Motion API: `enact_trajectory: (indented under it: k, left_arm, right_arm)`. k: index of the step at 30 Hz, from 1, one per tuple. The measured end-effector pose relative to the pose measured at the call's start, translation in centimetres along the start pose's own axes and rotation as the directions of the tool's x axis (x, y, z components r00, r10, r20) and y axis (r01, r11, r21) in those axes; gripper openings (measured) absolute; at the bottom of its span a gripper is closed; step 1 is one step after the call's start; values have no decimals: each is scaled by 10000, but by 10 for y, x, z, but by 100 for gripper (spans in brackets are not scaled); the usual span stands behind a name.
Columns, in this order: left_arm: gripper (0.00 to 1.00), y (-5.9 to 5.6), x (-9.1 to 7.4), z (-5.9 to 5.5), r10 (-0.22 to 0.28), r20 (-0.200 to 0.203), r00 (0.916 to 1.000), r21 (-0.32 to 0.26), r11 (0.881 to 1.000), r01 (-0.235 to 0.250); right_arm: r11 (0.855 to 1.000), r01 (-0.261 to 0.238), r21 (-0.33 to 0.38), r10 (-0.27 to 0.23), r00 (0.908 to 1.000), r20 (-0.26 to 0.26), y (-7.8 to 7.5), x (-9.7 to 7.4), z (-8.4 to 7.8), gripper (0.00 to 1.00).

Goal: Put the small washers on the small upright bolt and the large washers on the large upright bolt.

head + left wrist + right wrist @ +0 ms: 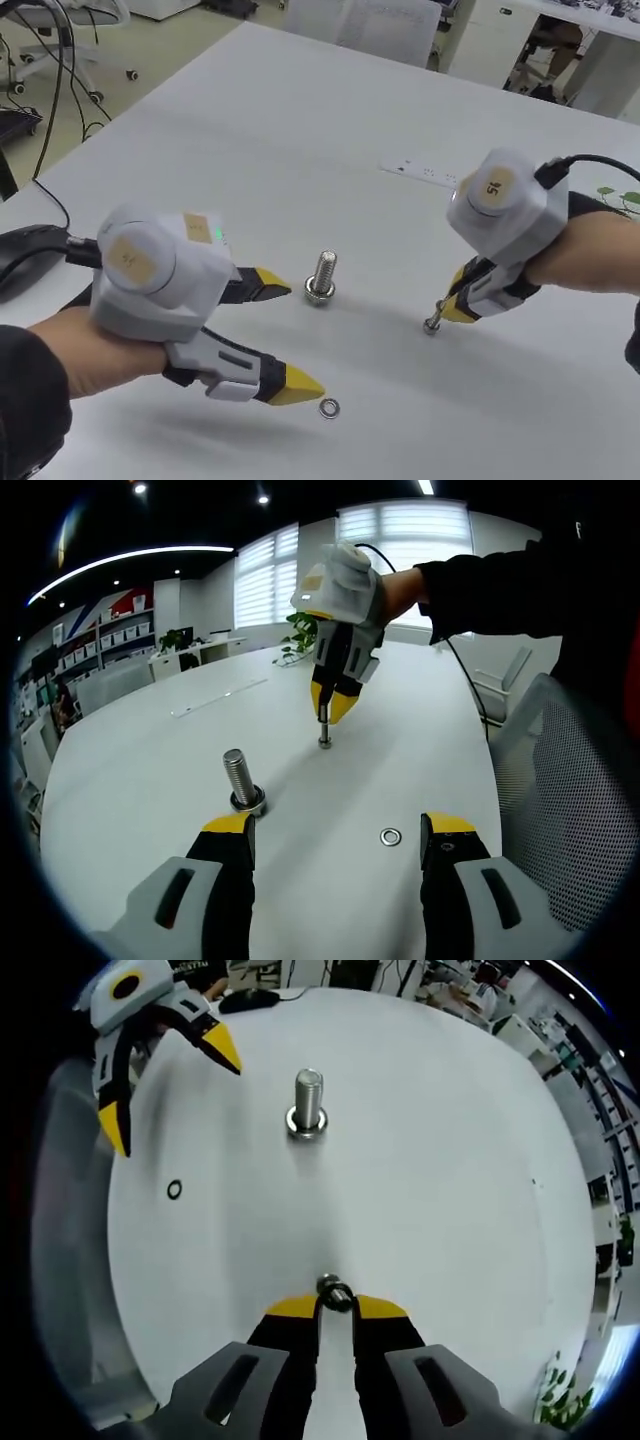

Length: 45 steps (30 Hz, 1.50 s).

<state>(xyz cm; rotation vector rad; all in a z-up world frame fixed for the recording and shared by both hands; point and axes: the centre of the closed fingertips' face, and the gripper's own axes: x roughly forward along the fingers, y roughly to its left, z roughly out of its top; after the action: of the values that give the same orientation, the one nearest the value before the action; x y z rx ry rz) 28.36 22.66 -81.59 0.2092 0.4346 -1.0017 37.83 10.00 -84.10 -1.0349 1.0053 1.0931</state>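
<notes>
White surface (300, 130), three task items on it. Large bolt (320, 277) stands upright near the middle, thread upward, with a wider collar at its foot; whether that collar is the bolt's head or washers cannot be told. Small bolt (433, 322) is to the right of the large one in the head view and clear of it, its lower end on the surface and leaning slightly in that view. One washer (329, 407) lies flat and loose on the surface, nearer the person than the large bolt. Left tongs (300, 337) are spread wide and hold nothing. In the head view one yellow tip points at the large bolt without touching it, and the other tip sits just beside the washer. In the left gripper view, the washer (390, 836) lies between the tips of the left tongs (338, 825), closer to the right-hand one, and the large bolt (240, 780) stands just ahead of the left-hand one. Right tongs (455, 305) are narrow and closed on the upper end of the small bolt. In the right gripper view, the small bolt (334, 1292) is pinched between the yellow tips of the right tongs (337, 1305), with the large bolt (307, 1105) beyond and the washer (175, 1189) off to the left below the left tongs (172, 1100).
</notes>
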Motion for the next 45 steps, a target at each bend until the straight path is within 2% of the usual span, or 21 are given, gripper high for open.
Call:
enact_trajectory:
  k: [19,45]
  left_arm:
    - [66,1,-1,-1,53,-18,10000,-35,10000,-53]
    - [66,3,1,-2,-16,-62,10000,-9,10000,16]
  right_arm:
    - [9997,-239,-43,239,9996,-165,4,22,-4,13]
    - [9996,-222,166,225,9996,-180,7,16,-14,14]
